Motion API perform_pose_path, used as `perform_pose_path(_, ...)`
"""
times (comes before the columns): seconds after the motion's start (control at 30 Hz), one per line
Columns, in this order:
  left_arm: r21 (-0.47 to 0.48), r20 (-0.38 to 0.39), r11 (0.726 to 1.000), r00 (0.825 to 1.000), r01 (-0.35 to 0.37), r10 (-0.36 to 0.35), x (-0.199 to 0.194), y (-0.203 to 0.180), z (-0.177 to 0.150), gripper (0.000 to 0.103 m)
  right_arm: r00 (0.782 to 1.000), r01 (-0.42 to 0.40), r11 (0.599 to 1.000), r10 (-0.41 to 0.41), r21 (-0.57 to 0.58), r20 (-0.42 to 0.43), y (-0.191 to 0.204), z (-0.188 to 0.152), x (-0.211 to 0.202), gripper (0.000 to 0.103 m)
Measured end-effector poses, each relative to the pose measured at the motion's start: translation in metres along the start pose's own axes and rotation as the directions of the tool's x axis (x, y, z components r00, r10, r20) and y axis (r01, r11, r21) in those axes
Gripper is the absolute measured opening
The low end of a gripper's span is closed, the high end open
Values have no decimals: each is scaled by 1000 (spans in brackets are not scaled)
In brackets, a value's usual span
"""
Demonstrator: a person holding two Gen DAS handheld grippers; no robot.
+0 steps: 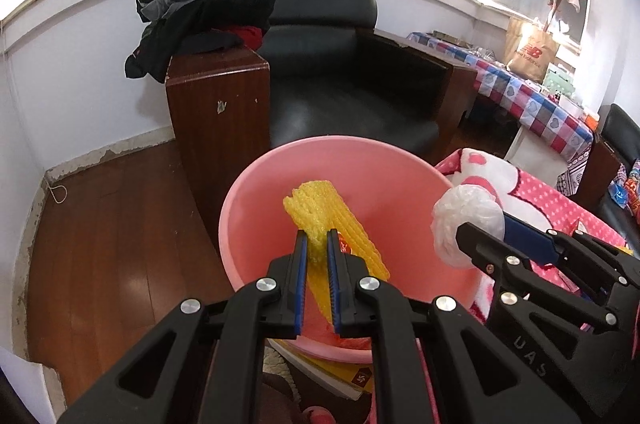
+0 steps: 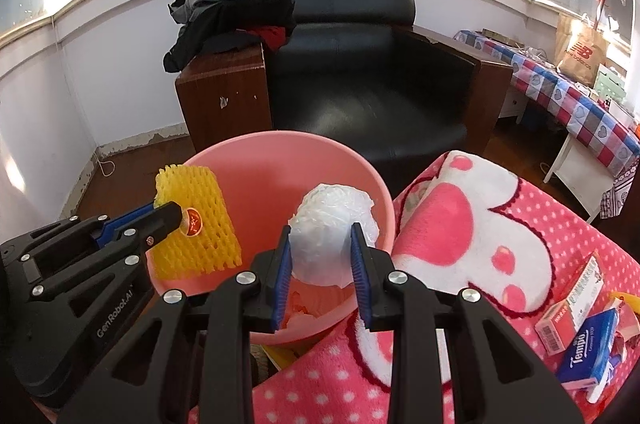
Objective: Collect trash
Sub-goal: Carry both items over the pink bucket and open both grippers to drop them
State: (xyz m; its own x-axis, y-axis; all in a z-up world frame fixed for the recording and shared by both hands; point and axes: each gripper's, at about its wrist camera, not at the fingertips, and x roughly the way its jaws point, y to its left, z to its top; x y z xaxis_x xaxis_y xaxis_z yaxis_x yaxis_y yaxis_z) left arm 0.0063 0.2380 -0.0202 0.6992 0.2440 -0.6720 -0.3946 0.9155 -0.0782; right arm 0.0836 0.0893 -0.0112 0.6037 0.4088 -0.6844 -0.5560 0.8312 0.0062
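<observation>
Grippers: two, one in each hand, both black with blue pads.
Left gripper (image 1: 317, 244): pinching one yellow foam net (image 1: 320, 212). Its pads are pressed nearly together on the net.
Right gripper (image 2: 320, 244): pinching one white plastic ball (image 2: 332, 224), a scrunched-up bag. The pads sit a little apart, one on each side of the ball.
Yellow foam net: one. It hangs over the inside of the pink bucket (image 1: 248, 192), held up by the left gripper. It has one small orange round sticker (image 2: 193, 222) on it.
White plastic ball: one. It is over the right side of the pink bucket, near the rim, held up by the right gripper.
Pink bucket: one. It stands between the floor and the blanket, with both grippers over it. Some pale trash lies at the bottom, too hidden to count.
Pink blanket (image 2: 500, 224): one, with white dots and a big white cartoon shape, just beside the bucket on the right.
Small boxes on the blanket: one red and white box (image 2: 572, 300) and one blue tissue pack (image 2: 588, 352), touching each other.
Black armchair (image 1: 340, 72): one, behind the bucket.
Pile of dark clothes (image 1: 200, 16): one pile, on the chair's left wooden arm.
Checked tablecloth table (image 1: 532, 100): one, far right, with one brown paper bag (image 1: 530, 50) on it.
</observation>
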Motion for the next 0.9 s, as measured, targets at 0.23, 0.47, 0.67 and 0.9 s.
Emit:
perform_pose_path(0.23, 0, -37, 1000, 999, -9, 9, 14, 3, -3, 9, 1000, 2, 1000, -3, -6, -21, 2, -3, 13, 28)
perform_pose_path(0.47, -14, -76, 1000, 997, -7, 6, 24, 9, -6, 11, 999, -4, 1000, 4, 13, -43, 0, -5, 21, 29)
perform_pose_path(0.67, -25, -72, 1000, 997, -13, 11, 23, 11, -6, 38, 998, -45, 998, 46, 35, -49, -3, -5, 21, 44)
perform_pose_path(0.9, -31, -53, 999, 999, -10, 9, 13, 10, -3, 38, 998, -38, 998, 40, 51, -41, -9, -9, 9, 44)
